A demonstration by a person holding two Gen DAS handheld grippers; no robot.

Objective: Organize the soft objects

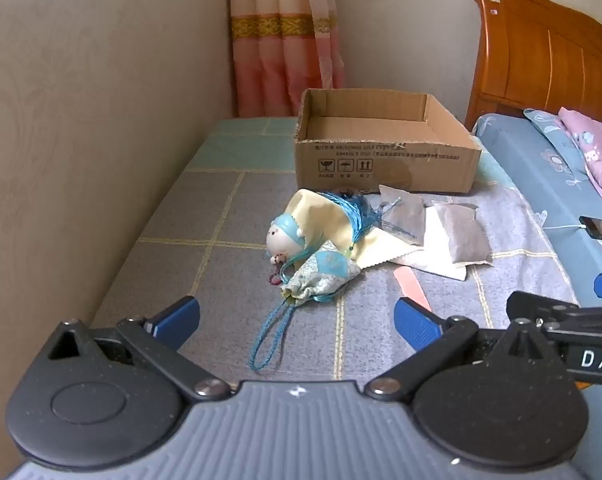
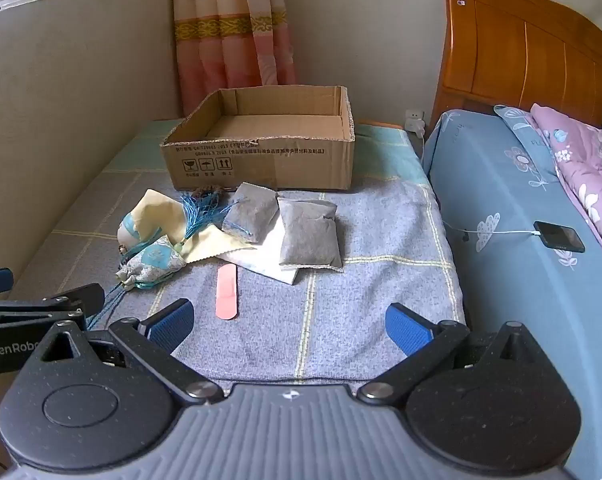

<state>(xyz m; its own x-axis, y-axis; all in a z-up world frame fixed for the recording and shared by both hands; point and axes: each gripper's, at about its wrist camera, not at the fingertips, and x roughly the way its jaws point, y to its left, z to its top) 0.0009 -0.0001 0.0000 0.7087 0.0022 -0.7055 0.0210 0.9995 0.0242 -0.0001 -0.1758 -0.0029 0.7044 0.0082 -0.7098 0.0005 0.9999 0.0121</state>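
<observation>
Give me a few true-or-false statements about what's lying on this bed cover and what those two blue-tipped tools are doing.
1. The cardboard box has nothing in it that shows. True.
2. The left gripper is clamped on the drawstring pouch. False: its fingers are spread, holding nothing.
3. Two grey sachets lie in front of the box. True.
4. The pink bandage strip is inside the box. False: it lies on the checked cover.
5. The right gripper is open. True.

Black tool [image 1: 297,320] — blue pads [image 1: 179,316] (silver screws)
</observation>
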